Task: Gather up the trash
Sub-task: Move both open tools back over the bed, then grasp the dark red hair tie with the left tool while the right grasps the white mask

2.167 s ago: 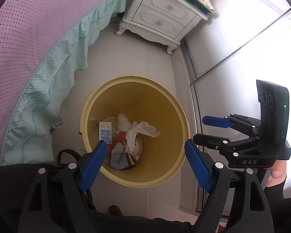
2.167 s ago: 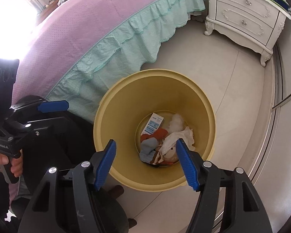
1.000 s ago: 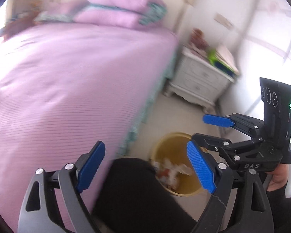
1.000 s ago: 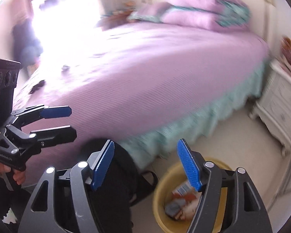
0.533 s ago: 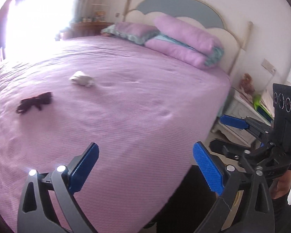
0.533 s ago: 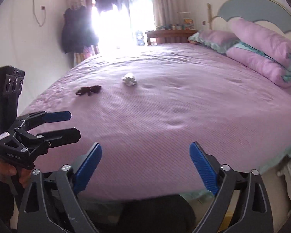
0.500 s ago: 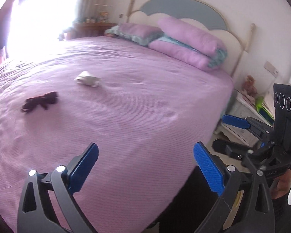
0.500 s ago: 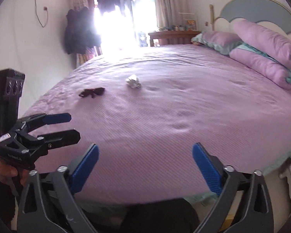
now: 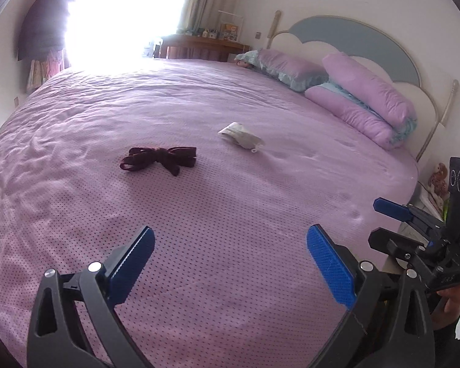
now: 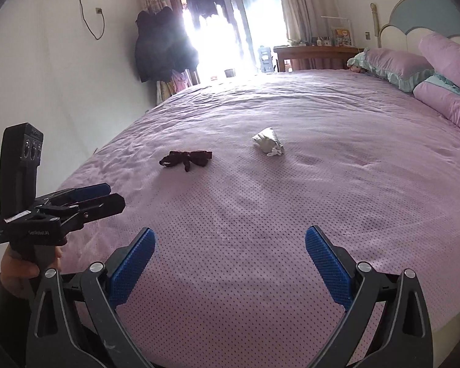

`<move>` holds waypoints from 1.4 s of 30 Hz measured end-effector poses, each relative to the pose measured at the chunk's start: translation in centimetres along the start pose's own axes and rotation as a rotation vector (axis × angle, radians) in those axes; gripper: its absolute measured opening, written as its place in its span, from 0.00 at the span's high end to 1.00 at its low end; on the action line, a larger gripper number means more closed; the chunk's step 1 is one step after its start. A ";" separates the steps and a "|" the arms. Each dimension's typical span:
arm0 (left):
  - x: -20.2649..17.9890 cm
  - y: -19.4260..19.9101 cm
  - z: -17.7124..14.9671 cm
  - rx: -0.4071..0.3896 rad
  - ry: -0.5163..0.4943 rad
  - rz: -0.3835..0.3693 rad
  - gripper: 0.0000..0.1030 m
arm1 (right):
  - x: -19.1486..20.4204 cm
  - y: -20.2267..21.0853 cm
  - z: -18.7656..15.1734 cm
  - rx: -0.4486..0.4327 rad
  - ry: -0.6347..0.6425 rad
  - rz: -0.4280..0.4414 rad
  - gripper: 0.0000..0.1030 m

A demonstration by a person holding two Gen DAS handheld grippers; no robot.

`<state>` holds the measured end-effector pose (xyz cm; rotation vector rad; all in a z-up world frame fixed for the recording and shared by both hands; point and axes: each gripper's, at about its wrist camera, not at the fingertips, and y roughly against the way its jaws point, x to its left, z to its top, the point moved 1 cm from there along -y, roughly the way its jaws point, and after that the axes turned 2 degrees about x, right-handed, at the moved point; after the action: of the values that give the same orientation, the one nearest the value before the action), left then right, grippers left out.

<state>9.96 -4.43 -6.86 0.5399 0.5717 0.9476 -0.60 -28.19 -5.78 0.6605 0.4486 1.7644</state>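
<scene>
A crumpled white paper wad (image 9: pixel 240 135) lies on the purple bedspread (image 9: pixel 199 214), right of a dark maroon ribbon bow (image 9: pixel 159 158). Both also show in the right wrist view: the wad (image 10: pixel 267 145) and the bow (image 10: pixel 185 157). My left gripper (image 9: pixel 230 260) is open and empty, low over the near part of the bed, well short of both items. My right gripper (image 10: pixel 228 260) is open and empty, beside the left one. The right gripper (image 9: pixel 392 224) shows at the right edge of the left wrist view. The left gripper (image 10: pixel 89 199) shows at the left of the right wrist view.
Purple pillows (image 9: pixel 365 107) lie against the blue headboard (image 9: pixel 362 43) at the far right. A wooden desk (image 10: pixel 316 53) stands behind the bed by the bright window. Dark coats (image 10: pixel 162 49) hang on the left wall. A nightstand edge with a doll (image 9: pixel 438 178) shows at right.
Both grippers have swung up from the yellow bin on the floor to face the bed top, then moved closer to the bow and the paper wad. Both stayed open.
</scene>
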 end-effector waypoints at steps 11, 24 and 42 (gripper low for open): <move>5.3 -9.0 5.1 0.051 0.068 0.085 0.04 | -1.1 -5.5 3.2 0.044 0.046 0.037 0.08; 7.7 -15.4 8.4 0.139 0.027 0.125 0.35 | -2.7 -10.9 5.8 0.099 0.032 0.065 0.08; 7.2 -13.1 8.9 0.080 0.061 -0.009 0.83 | -4.2 -12.7 7.9 0.121 0.031 0.029 0.08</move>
<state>26.89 -6.02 -10.40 0.5812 0.6687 0.9384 14.72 -28.87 -8.20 0.7287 0.5726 1.7867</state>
